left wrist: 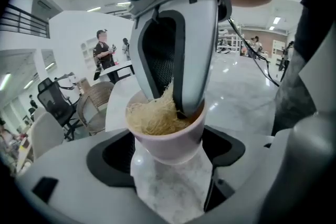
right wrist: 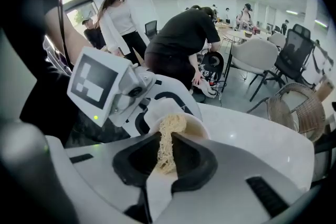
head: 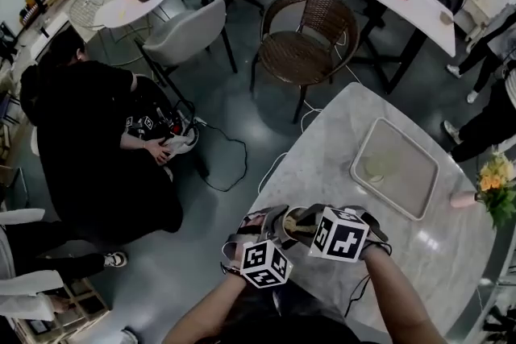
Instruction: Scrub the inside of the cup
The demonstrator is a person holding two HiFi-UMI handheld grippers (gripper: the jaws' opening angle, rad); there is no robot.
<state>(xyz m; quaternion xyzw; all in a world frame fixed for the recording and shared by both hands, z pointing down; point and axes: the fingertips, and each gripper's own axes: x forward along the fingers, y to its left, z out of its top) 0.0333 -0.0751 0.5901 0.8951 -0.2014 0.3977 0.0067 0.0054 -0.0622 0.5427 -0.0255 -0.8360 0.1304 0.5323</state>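
1. In the lower centre of the head view, both forearms reach in from the bottom edge and meet over the near edge of the marble table (head: 339, 165). The left arm enters from the lower left and the right arm from the lower right.
2. The left gripper (left wrist: 168, 160) holds the pale pink cup (left wrist: 167, 141) with a jaw pressed against each side. The cup's mouth faces the other tool.
3. The right gripper (right wrist: 165, 157) comes down from the top of the left gripper view with its tips dipped inside the cup's rim.
4. Its jaws are pinched together on a tan fibrous scrubber (right wrist: 167, 139), and the bulk of the scrubber fills the cup's interior.
5. A square tray (head: 395, 167) lies farther up the table at centre right, well apart from the cup.
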